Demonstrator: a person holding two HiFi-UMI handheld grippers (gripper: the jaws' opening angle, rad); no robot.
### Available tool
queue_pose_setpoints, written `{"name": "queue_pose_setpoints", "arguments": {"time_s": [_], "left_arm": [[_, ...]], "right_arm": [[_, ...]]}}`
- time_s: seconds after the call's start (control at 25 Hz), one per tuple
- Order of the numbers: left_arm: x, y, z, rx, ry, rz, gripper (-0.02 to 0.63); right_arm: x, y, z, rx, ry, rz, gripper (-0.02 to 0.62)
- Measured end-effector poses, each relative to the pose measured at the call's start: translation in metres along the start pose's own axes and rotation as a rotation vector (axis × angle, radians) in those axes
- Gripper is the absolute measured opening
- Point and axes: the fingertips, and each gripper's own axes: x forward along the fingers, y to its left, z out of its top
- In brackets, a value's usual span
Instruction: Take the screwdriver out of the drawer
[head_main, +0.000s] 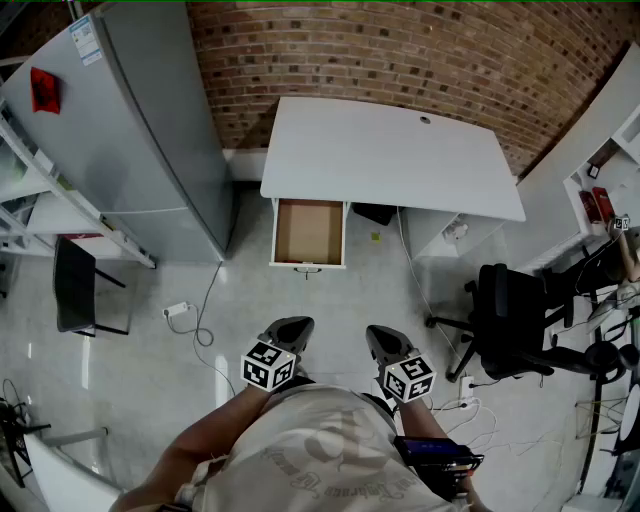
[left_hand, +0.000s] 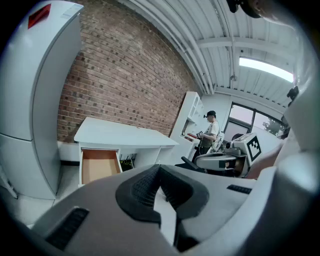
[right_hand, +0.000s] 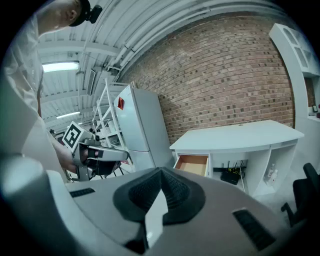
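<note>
Grey left hand-held gripper and right hand-held gripper are both closed, empty; shirt print unreadable.

Right gripper, fingers closed together, empty; beyond, white bench with open drawer.

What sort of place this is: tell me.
Probably an office or workshop room: a white desk with an open, brown-bottomed drawer against a red brick wall, and a black swivel chair nearby.

Pale printed T-shirt; grey left gripper and right gripper bear marker cubes.
</note>
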Motion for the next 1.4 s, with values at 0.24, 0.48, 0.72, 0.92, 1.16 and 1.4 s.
{"name": "queue_pose_setpoints", "arguments": {"time_s": [0.24, 0.48, 0.72, 0.92, 1.16, 1.4], "left_arm": [[0.006, -0.06, -0.014, -0.011, 0.027, -0.016, 0.021], [0.006, -0.08, -0.026, -0.016, 0.039, -0.004, 0.02], [-0.002, -0.081, -0.022, -0.022, 0.021, 0.026, 0.02], [-0.011, -0.072, -0.02, -0.03, 0.007, 0.048, 0.02], [-0.021, -0.055, -0.022, -0.039, -0.001, 0.067, 0.02], [-0.038, -0.034, -0.023, -0.036, 0.003, 0.057, 0.02]], "right_arm": [[-0.05, -0.006, -0.027, 0.018, 0.061, 0.024, 0.023], [-0.065, -0.008, -0.033, 0.0, 0.071, 0.054, 0.023], [-0.064, -0.004, -0.031, 0.015, 0.064, 0.081, 0.023], [-0.055, 0.0, -0.025, 0.006, 0.057, 0.082, 0.023], [-0.043, 0.003, -0.024, 0.018, 0.055, 0.068, 0.023], [-0.025, 0.022, -0.022, 0.024, 0.045, 0.052, 0.023]]}}
